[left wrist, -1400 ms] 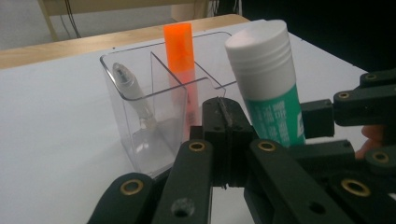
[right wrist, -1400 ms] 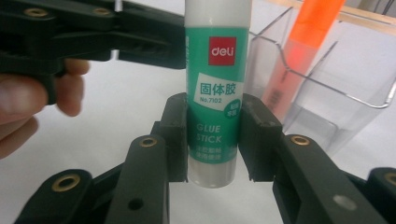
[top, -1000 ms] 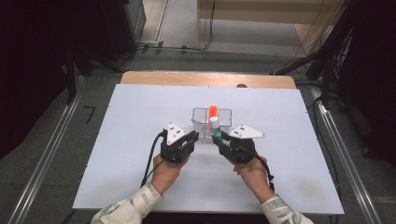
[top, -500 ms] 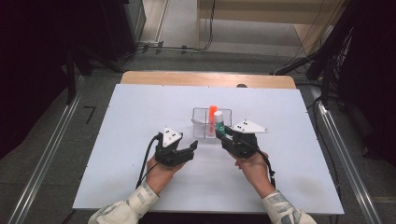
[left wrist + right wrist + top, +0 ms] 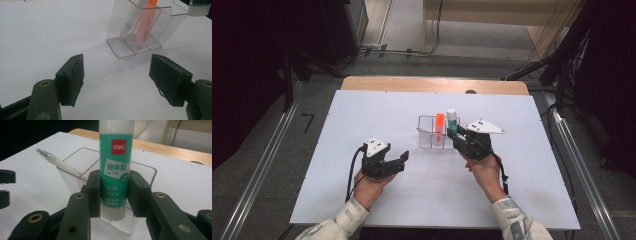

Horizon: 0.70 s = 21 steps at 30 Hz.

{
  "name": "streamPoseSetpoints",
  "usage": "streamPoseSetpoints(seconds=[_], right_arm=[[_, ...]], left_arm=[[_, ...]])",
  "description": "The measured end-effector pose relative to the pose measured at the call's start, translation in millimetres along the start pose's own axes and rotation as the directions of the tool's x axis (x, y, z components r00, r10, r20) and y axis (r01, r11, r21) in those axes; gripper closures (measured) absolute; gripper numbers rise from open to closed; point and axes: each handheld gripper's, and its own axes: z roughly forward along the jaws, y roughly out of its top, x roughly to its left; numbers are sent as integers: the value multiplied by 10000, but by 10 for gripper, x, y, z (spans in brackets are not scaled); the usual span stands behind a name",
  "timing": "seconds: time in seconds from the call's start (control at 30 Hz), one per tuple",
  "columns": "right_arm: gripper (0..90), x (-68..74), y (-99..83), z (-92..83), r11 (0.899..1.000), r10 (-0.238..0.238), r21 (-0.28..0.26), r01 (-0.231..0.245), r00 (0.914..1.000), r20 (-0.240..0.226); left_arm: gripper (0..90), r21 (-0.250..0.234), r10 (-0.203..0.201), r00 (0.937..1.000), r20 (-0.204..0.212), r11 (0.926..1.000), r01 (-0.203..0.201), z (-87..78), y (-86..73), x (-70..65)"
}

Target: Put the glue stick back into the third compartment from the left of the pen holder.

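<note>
Right gripper (image 5: 112, 195) pinches the glue stick (image 5: 115, 167) upright, above the right compartment of the clear organizer (image 5: 428, 134) at table (image 5: 362, 115) centre. Left gripper (image 5: 116, 80), jaws spread, empty, sits at organizer's 8 o'clock. Bare table around; edges well apart.

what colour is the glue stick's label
Teal green with a red logo square on the glue stick, clearest in the right gripper view.

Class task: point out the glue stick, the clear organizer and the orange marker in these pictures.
Glue stick (image 5: 115, 170): right gripper view, on its green label.
Organizer (image 5: 117, 42): left gripper view, on its clear front wall.
Orange marker (image 5: 439, 122): high view, on its upper body.
</note>
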Motion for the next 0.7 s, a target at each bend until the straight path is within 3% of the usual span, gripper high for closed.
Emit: streamPoseSetpoints(seconds=[0.33, 0.7], right_arm=[[640, -85, 74, 129, 9994, 228, -256, -223, 9996, 186], [639, -144, 20, 301, 9997, 243, -107, -238, 9986, 464]], left_arm=[[282, 22, -70, 9999, -94, 10000, 71, -7, -12, 37], [282, 70, -36, 9999, -109, 10000, 37, 4, -22, 31]])
